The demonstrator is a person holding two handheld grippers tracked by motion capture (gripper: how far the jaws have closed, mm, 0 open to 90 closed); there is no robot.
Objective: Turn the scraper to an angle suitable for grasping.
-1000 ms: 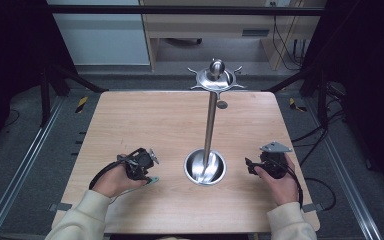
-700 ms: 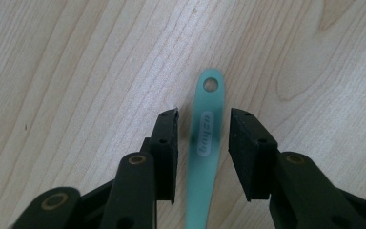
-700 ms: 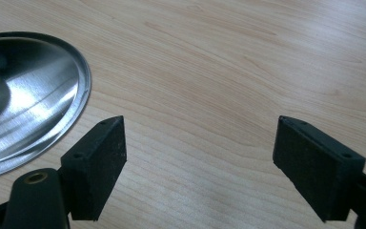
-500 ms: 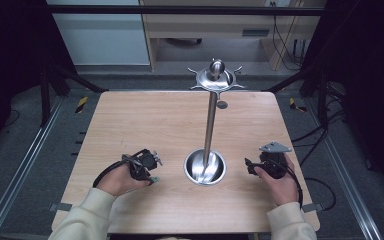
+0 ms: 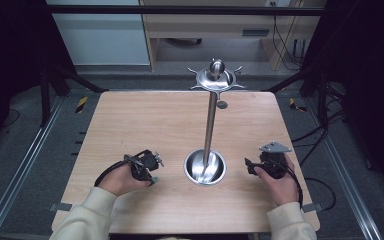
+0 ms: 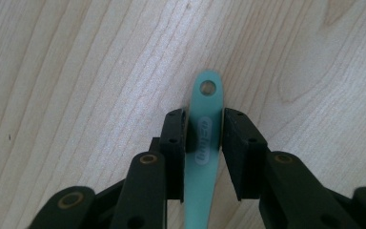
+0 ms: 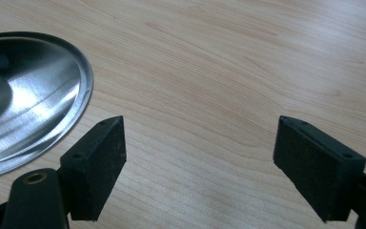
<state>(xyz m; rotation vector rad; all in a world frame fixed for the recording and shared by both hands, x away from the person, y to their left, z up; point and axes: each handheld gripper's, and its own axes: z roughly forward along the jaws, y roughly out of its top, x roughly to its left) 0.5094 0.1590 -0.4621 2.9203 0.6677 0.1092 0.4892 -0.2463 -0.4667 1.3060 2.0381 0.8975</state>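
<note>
Teal handle (image 6: 205, 138) lies between your left gripper's (image 6: 204, 138) closing jaws, touching one pad; your right gripper (image 7: 198, 157) stands spread wide.

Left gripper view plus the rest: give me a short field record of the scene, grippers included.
held item: teal handle with a hole at its end, lying on the table
left gripper: jaws have just been closing on either side of the handle; left pad at its edge, slight gap on the right
right gripper: jaws wide open, nothing between them
metal stand: upright pole on a round dish base, between the grippers
surface: wooden table
</note>
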